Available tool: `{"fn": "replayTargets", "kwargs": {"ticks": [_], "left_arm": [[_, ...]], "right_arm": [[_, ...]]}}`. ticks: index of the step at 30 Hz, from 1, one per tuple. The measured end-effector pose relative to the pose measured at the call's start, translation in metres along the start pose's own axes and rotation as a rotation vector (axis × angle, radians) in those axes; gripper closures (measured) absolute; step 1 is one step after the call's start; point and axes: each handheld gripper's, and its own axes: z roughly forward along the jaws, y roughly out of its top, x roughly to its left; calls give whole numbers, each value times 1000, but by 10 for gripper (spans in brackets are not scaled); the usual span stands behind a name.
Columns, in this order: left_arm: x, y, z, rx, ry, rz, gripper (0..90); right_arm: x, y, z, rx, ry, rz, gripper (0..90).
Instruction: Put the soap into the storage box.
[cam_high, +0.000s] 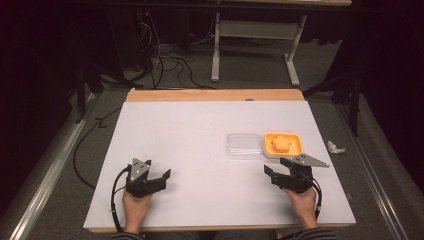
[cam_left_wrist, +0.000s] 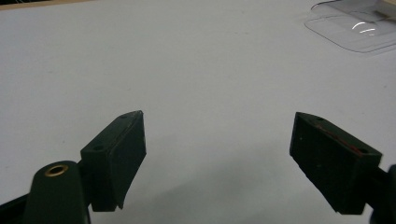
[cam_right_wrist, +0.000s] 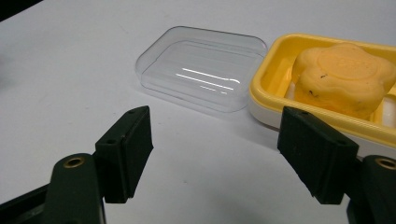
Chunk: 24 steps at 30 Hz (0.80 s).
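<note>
A: How do the jaws stand?

B: Both pairs are spread wide and grasp nothing; in the high view the left gripper (cam_high: 159, 176) sits in the lower left of the frame, held by the person's left hand (cam_high: 136, 204); the right gripper (cam_high: 276, 167) sits in the lower right, held by the right hand (cam_high: 303, 202); in the left gripper view a broad stretch of bare white surface lies between the two black jaws.

A: And the right one, what lies ahead of it?

B: In the right gripper view the clear lid (cam_right_wrist: 201, 67) lies in the upper middle of the frame, hollow side up; just beside it, at the upper right, is the yellow soap dish (cam_right_wrist: 271, 77) with a flower-shaped orange soap (cam_right_wrist: 343, 77) resting inside; the right-hand jaw overlaps the near edge of the dish in the picture, but whether it touches I cannot tell.

A: Where are they in the high view?

B: Right of centre; lid (cam_high: 244, 145) on the left, dish (cam_high: 299, 145) on the right, the two touching or nearly so, the right gripper just below the dish.

A: The surface and room?

B: A white table (cam_high: 190, 135) with a wooden strip (cam_high: 215, 95) along its far edge; grey floor around it; black cables (cam_high: 165, 60) and a pale table frame (cam_high: 255, 45) at the top of the frame; a crumpled white scrap (cam_high: 335, 147) on the floor at the right; the rest is dark.
</note>
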Motion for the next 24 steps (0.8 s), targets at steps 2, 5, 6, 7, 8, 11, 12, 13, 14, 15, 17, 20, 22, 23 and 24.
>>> {"fn": "replayTargets", "kwargs": {"ticks": [2, 5, 6, 7, 8, 11, 12, 13, 14, 15, 17, 20, 22, 23, 24], "left_arm": [[0, 0, 0, 0, 0, 0, 189], [0, 0, 0, -1, 0, 0, 189], [0, 0, 0, 0, 0, 0, 189], [0, 0, 0, 0, 0, 0, 189], [0, 0, 0, -1, 1, 0, 189], [0, 0, 0, 0, 0, 0, 189], [0, 0, 0, 0, 0, 0, 189], [0, 0, 0, 0, 0, 0, 189], [0, 0, 0, 0, 0, 0, 189], [0, 0, 0, -1, 1, 0, 189], [0, 0, 0, -1, 0, 0, 189], [0, 0, 0, 0, 1, 0, 189], [0, 0, 0, -2, 1, -1, 189], [0, 0, 0, -1, 1, 0, 189], [0, 0, 0, -1, 0, 0, 189]], "right_arm": [[0, 0, 2, 3, -2, 2, 269], [0, -1, 5, 9, -8, -8, 271], [1, -2, 6, 12, -8, -8, 271], [1, -2, 7, 14, -10, -11, 272], [1, -2, 8, 18, -11, -15, 273], [3, -3, 11, 27, -14, -14, 276], [3, -3, 11, 31, -15, -21, 277], [3, -3, 12, 32, -18, -23, 278], [3, -3, 13, 31, -19, -27, 279], [3, -3, 14, 36, -20, -22, 279], [3, -4, 16, 39, -25, -29, 281], [3, -5, 18, 46, -34, -30, 283], [3, -5, 20, 50, -38, -38, 284], [3, -6, 20, 53, -41, -39, 284], [4, -6, 21, 54, -44, -41, 284]]}}
